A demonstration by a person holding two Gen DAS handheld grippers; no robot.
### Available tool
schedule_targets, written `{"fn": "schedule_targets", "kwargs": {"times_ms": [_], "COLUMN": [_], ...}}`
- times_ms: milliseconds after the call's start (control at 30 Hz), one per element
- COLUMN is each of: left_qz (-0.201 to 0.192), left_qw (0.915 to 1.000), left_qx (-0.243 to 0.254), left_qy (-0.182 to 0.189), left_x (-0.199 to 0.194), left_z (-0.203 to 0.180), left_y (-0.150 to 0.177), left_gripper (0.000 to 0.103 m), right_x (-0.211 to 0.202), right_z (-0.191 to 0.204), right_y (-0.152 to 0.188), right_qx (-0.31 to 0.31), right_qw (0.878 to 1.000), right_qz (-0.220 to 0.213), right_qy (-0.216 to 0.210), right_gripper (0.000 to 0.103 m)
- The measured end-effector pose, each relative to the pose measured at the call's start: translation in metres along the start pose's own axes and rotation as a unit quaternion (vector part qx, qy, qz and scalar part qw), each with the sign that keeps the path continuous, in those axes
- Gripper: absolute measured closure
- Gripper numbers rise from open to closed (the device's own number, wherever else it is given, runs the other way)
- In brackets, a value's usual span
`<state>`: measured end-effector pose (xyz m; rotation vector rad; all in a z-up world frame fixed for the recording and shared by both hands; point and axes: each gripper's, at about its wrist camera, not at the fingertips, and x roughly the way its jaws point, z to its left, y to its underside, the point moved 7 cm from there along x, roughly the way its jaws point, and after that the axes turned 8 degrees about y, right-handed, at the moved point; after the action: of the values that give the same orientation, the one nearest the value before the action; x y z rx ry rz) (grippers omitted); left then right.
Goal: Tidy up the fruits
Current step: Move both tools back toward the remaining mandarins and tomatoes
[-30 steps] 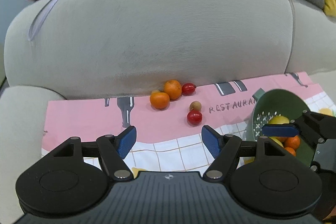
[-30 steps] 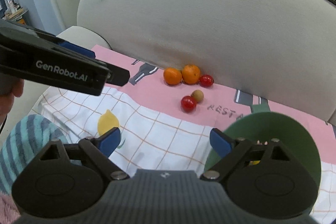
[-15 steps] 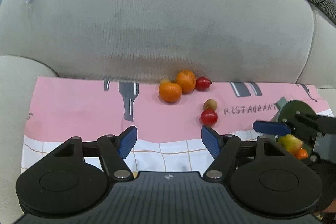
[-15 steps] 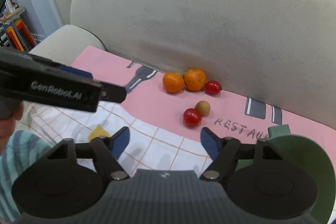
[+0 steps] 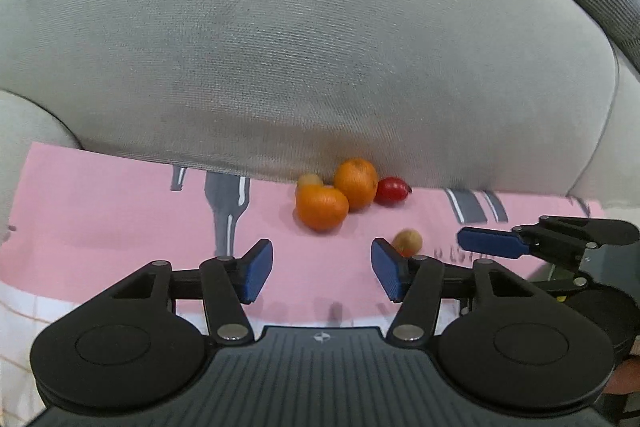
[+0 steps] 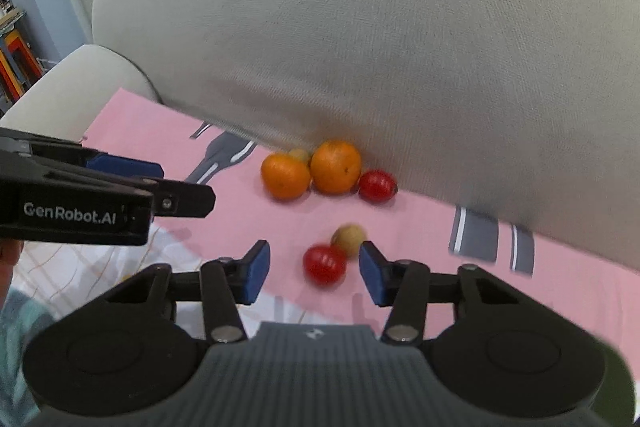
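We see two orange oranges (image 6: 335,167) and red tomatoes (image 6: 324,264) on a pink cloth (image 6: 152,123) printed with grey bottles, white-checked toward its near edge, against a pale grey-green sofa (image 6: 360,27).

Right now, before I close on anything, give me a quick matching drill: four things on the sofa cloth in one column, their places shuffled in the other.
Things:
1. red tomato
2. brown round fruit
3. two oranges
4. small red fruit

Places:
A. against the cushion, side by side
B. at the right end of the row by the cushion
C. between the right gripper fingers
D. just behind the red tomato

Pairs: 1-C, 2-D, 3-A, 4-B
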<state>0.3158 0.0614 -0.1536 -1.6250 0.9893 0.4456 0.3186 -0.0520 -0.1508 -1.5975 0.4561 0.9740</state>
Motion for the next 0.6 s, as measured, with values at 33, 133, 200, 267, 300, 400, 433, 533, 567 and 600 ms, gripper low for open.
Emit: {"fn": "schedule_targets", "kwargs": {"times_ms": [33,133,200,267,300,400,433,533,567,600], "left_qz": [0.000,0.005,0.012,0.019,0.023,0.032,0.034,0.039,0.040,0.041], "left_qw": [0.9999,0.9995,0.9994,0.9995,0.9994,0.9989,0.9988,0.9986,0.9986,0.9985], "left_qx": [-0.010,-0.029,-0.029,-0.024,-0.024,-0.030,-0.030,-0.030,-0.030,-0.032], "left_qy": [0.004,0.013,0.012,0.012,0.013,0.018,0.019,0.019,0.018,0.018], "left_x": [0.004,0.018,0.027,0.035,0.040,0.052,0.056,0.064,0.067,0.069], "left_z": [0.002,0.008,0.009,0.010,0.011,0.014,0.015,0.016,0.016,0.017], "left_y": [-0.002,-0.007,-0.008,-0.009,-0.009,-0.009,-0.010,-0.010,-0.011,-0.011], "left_gripper": [0.036,0.036,0.036,0.036,0.036,0.036,0.036,0.036,0.036,0.036], "right_x": [0.004,0.017,0.025,0.033,0.037,0.051,0.055,0.063,0.066,0.069], "right_z": [0.000,0.002,0.005,0.008,0.010,0.014,0.014,0.016,0.017,0.017], "right_y": [-0.004,-0.014,-0.020,-0.025,-0.027,-0.029,-0.029,-0.027,-0.027,-0.027], "right_qx": [-0.006,-0.044,-0.078,-0.115,-0.134,-0.202,-0.220,-0.271,-0.285,-0.299], "right_qw": [1.000,0.999,0.997,0.993,0.991,0.979,0.975,0.962,0.958,0.953], "right_qz": [-0.002,-0.008,-0.013,-0.020,-0.022,-0.024,-0.025,-0.036,-0.038,-0.041], "right_qy": [-0.001,0.000,0.001,0.000,0.000,0.005,0.007,0.001,-0.001,0.001], "right_gripper": [0.058,0.062,0.062,0.062,0.062,0.062,0.062,0.063,0.063,0.064]}}
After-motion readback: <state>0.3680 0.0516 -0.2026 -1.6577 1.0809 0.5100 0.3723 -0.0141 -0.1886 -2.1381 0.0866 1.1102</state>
